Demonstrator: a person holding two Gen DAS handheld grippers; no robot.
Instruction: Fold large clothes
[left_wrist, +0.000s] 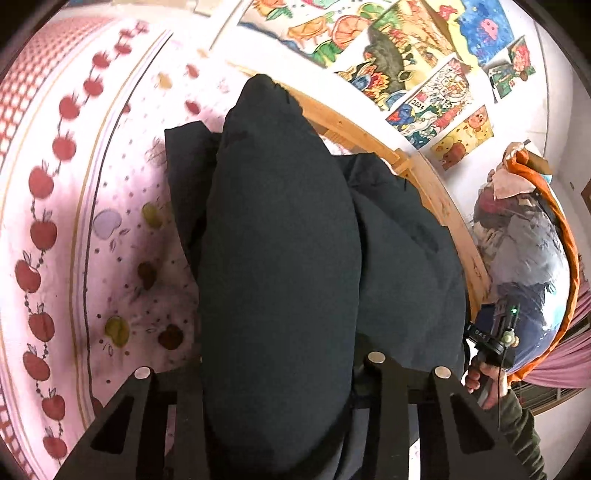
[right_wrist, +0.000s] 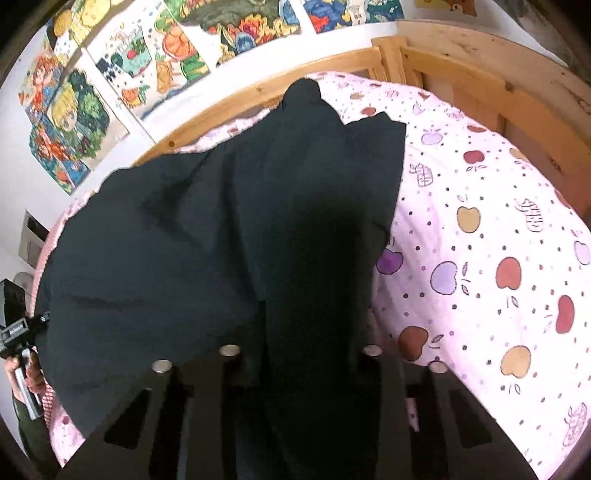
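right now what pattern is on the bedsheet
Pink bedsheet with coloured apples and small dots, clearest in the right wrist view.

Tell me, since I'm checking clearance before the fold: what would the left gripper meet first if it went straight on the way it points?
The dark garment that fills the gap between the left gripper's fingers; behind it probably the apple-print bedsheet, though depth is unclear.

Bed (right_wrist: 480, 229) with pale pink sheet, apple and dot print; red apple border (left_wrist: 40, 236) along one edge. Light pine bed frame (right_wrist: 461, 62) at far edge. White wall (left_wrist: 554, 122) behind, covered in bright children's drawings (right_wrist: 177, 48). Soft daylight throughout.
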